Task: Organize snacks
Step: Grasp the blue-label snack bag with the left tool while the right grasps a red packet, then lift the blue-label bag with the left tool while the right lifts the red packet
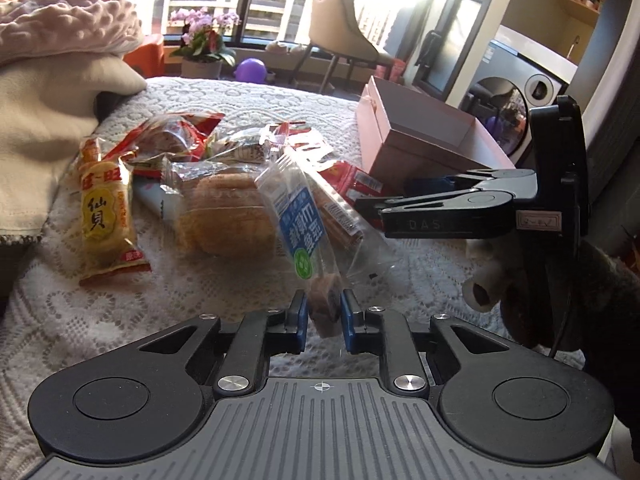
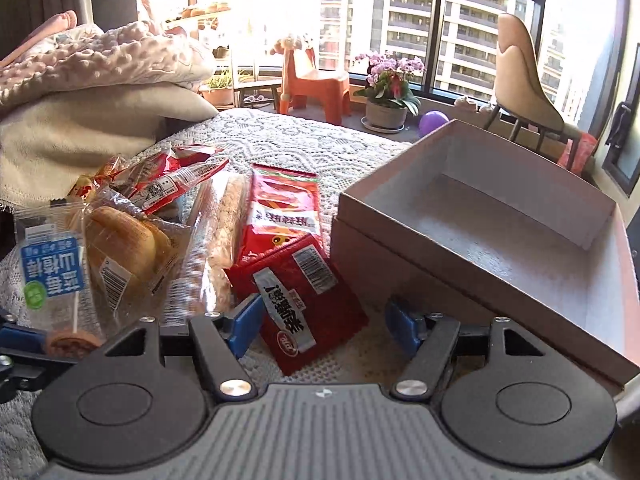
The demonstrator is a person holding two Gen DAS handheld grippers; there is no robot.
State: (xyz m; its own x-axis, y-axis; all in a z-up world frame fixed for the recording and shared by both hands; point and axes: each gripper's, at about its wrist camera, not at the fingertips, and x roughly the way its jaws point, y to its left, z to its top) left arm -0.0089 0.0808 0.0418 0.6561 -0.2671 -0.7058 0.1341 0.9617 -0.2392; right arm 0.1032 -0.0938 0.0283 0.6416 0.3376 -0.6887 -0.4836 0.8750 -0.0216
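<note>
My left gripper [image 1: 324, 314] is shut on the lower end of a clear packet with a blue label [image 1: 302, 228], holding it tilted above the lace cloth; the packet also shows in the right wrist view [image 2: 52, 268]. My right gripper [image 2: 324, 324] is open, its fingers on either side of a small red snack packet [image 2: 304, 300] lying next to the pink box [image 2: 500, 216], which is open and empty. Its side shows in the left wrist view [image 1: 448, 204]. A pile of snacks lies on the cloth: a yellow rice-cracker packet [image 1: 106, 208], a bun in clear wrap [image 1: 224, 216], red packets [image 2: 284, 204].
Folded blankets [image 1: 48, 92] are stacked at the left of the table. The white lace cloth [image 1: 100, 320] covers the table. A chair [image 2: 524, 80], a flower pot [image 2: 388, 96] and an orange stool [image 2: 312, 84] stand beyond by the window.
</note>
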